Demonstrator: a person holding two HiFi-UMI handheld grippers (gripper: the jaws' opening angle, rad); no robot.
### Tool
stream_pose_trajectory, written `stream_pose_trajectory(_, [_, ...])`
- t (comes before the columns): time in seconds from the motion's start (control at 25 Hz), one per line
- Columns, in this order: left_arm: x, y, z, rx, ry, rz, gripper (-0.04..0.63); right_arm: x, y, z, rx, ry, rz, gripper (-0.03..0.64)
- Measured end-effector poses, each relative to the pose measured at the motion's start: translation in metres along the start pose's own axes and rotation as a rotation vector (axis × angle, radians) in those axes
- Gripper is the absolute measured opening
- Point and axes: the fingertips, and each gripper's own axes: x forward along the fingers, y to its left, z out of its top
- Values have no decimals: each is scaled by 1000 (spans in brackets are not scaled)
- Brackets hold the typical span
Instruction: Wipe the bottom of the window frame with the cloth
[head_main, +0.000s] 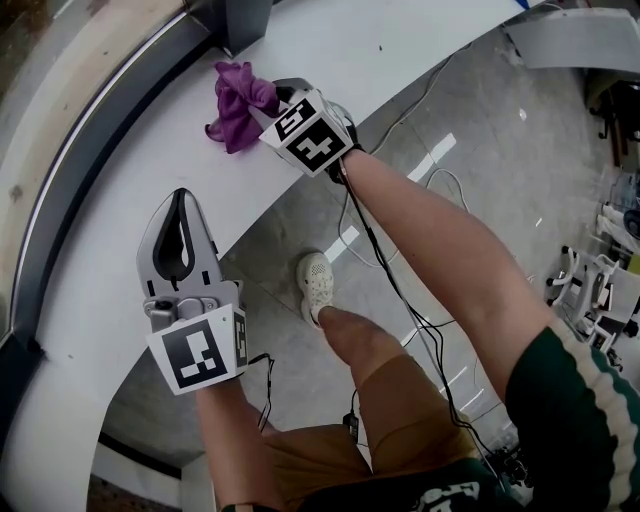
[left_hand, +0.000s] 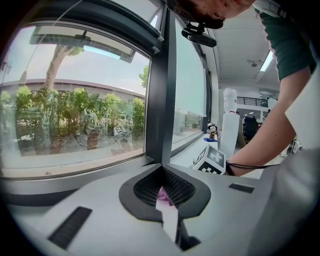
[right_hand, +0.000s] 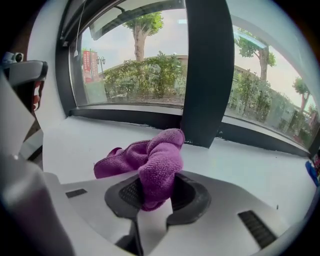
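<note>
Head view has the left gripper (head_main: 183, 215) nearest me, over the white sill (head_main: 120, 330) and well short of the dark mullion (head_main: 245, 20). Its jaws are pressed together and carry nothing. In the left gripper view a sliver of purple shows through the slit between them, which I take to be the cloth farther along, towards the mullion.

Closer to the mullion, the right gripper (head_main: 265, 100) is clamped on the purple cloth (head_main: 237, 100). A thick fold is pinched between the jaws and bulges out ahead of them. The loose tail appears to rest on the sill, on the room side of the mullion's foot. The fold reaches near that foot, but I can't see it touching.

Beyond the cloth, the frame's dark bottom rail (right_hand: 125, 116) runs along under the glass on either side of the mullion. The cloth is apart from it.

As I read it, the cloth is gripped and brought up, and the wipe itself is about to start. The next move calls for pushing the fold forward and down against the rail beside the mullion. It then needs dragging along the curve with the grip kept firm, so the wad doesn't pull free.
</note>
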Motion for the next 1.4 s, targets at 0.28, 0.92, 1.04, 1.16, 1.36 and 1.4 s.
stream_pose_trajectory(0.28, [-1,-16,-5,4,21,-30,6,-18,10,-24,42,12,-1,100])
stream_pose_trajectory(0.92, [-25,-63,-28,19,73,-134,6,-72,38,-83,114,24,-30,100])
stream_pose_trajectory(1.04, [-31,-71,-32,11,79,-149,6,-82,46,-95,102,33,-38,100])
stream_pose_trajectory(1.16, [-35,-76,-32,8,78,-158,6,-85,48,-98,97,41,-44,100])
stream_pose_trajectory(1.36, [-44,-78,-31,9,77,-178,6,-84,49,-98,105,41,-69,100])
stream_pose_trajectory(1.4, [-46,-77,-31,4,76,-178,6,-84,49,-97,104,40,-73,100])
